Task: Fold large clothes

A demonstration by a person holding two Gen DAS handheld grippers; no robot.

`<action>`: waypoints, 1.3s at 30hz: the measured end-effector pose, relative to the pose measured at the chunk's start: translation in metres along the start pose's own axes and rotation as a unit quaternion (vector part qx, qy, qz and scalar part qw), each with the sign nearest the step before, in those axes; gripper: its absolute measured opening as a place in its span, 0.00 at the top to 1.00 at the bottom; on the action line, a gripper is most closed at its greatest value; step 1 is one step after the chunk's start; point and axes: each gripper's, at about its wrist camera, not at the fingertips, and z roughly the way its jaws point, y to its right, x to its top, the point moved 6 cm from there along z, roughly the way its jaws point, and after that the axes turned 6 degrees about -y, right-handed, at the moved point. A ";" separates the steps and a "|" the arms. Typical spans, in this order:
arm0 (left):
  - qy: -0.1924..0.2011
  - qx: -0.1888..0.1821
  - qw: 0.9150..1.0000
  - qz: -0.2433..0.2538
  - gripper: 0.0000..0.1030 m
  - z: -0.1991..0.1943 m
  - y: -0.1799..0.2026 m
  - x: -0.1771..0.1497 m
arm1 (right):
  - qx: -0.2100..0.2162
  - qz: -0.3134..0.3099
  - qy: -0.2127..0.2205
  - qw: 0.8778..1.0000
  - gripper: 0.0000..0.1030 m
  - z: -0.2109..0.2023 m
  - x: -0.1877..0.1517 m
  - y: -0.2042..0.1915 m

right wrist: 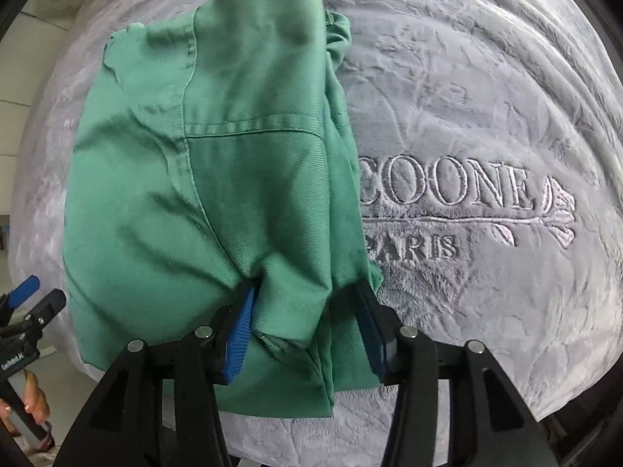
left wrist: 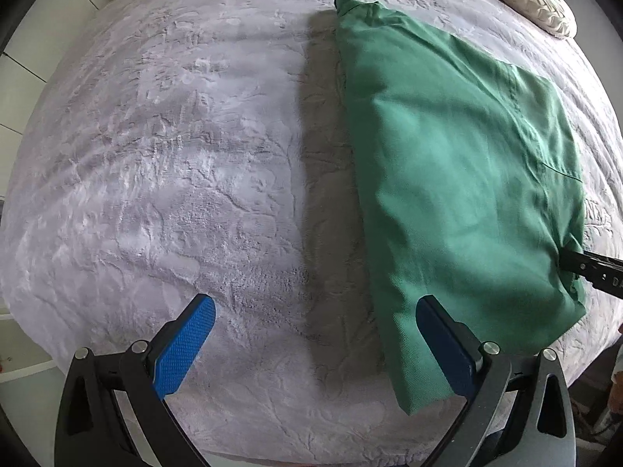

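Currently working at the near end of the green twill garment (left wrist: 447,148), which is lying folded into a long narrow stack on the grey plush bedspread (left wrist: 155,155), well short of the cream pillow (left wrist: 537,4) at the far corner.

Pointing the right gripper (right wrist: 305,290) straight down onto that near end, with the jaws standing about halfway apart and straddling a raised pleat of the cloth; not visibly pinching it, so most likely letting the fold settle rather than carrying it.

Keeping the left gripper (left wrist: 315,303) just beside the garment's left edge, jaws spread wide with nothing between them, one finger hanging over the green hem and the other over bare bedspread.

Judging the step in hand as laying down and releasing a fold. Doing it well probably means:
- opening wide enough for the pleat to drop free before lifting, so as not to be dragging the top layer back up;
- lifting straight up, not sideways, to avoid skewing the stacked edges;
- smoothing the bunched ridge near the seam, since it is standing proud of the layers below;
- bringing the left jaws to the near left corner only after the cloth is lying flat.
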 end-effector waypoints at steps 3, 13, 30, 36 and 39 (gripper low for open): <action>-0.001 0.003 1.000 -0.004 0.00 0.001 0.000 0.001 | 0.004 0.002 -0.001 1.000 0.44 0.003 -0.008 -0.009; -0.036 -0.010 0.999 0.010 0.00 0.016 0.008 -0.002 | 0.005 0.004 0.000 1.000 0.37 -0.003 -0.016 -0.002; -0.035 -0.025 0.999 0.025 0.00 0.016 0.015 0.003 | 0.030 0.010 0.014 0.999 0.19 -0.039 -0.015 -0.004; -0.031 -0.023 0.999 0.023 0.00 0.015 0.016 0.007 | 0.022 0.023 0.002 0.999 0.19 -0.041 -0.013 0.002; -0.038 -0.021 0.999 0.025 0.00 0.018 0.017 0.005 | 0.006 0.028 -0.013 1.000 0.19 -0.034 -0.015 0.006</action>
